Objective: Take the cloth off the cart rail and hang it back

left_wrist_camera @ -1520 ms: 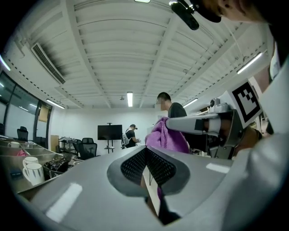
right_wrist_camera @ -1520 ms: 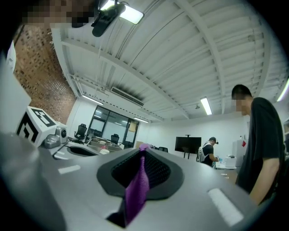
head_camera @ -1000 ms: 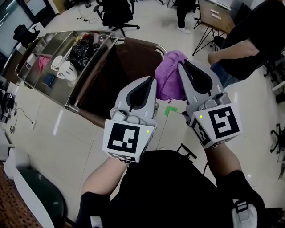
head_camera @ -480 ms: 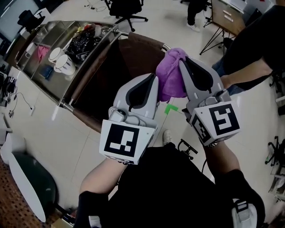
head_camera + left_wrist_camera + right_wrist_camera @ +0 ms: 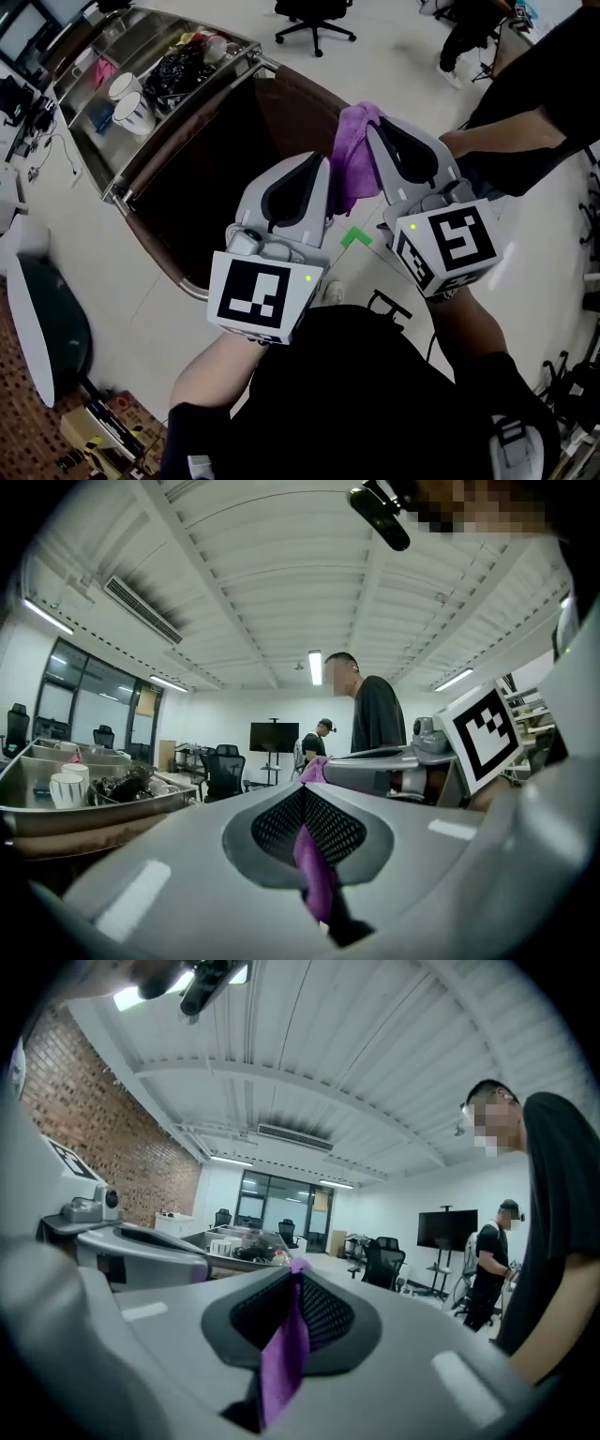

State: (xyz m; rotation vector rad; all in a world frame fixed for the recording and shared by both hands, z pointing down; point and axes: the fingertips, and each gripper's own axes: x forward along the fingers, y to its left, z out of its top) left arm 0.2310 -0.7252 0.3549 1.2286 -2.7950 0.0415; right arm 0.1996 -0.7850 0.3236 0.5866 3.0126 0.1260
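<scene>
A purple cloth (image 5: pixel 352 157) hangs bunched in the air between my two grippers, over the near end of the cart's brown bag (image 5: pixel 225 159). My left gripper (image 5: pixel 322 167) is shut on one part of the cloth (image 5: pixel 315 878), which shows as a strip pinched between its jaws. On the right, my right gripper (image 5: pixel 372 129) is shut on another part of the cloth (image 5: pixel 284 1358). The cart's steel rail (image 5: pixel 183 127) runs below and to the left of both grippers. The cloth touches no rail.
The steel cart top (image 5: pixel 150 42) at upper left holds white cups (image 5: pixel 127 98) and a black bag. A person in black (image 5: pixel 534 94) stands close on the right. An office chair (image 5: pixel 314 14) stands beyond. Green tape (image 5: pixel 354 237) marks the floor.
The cart has slid up and to the left in the head view. Both grippers keep their hold on the cloth, which now hangs narrower between them.
</scene>
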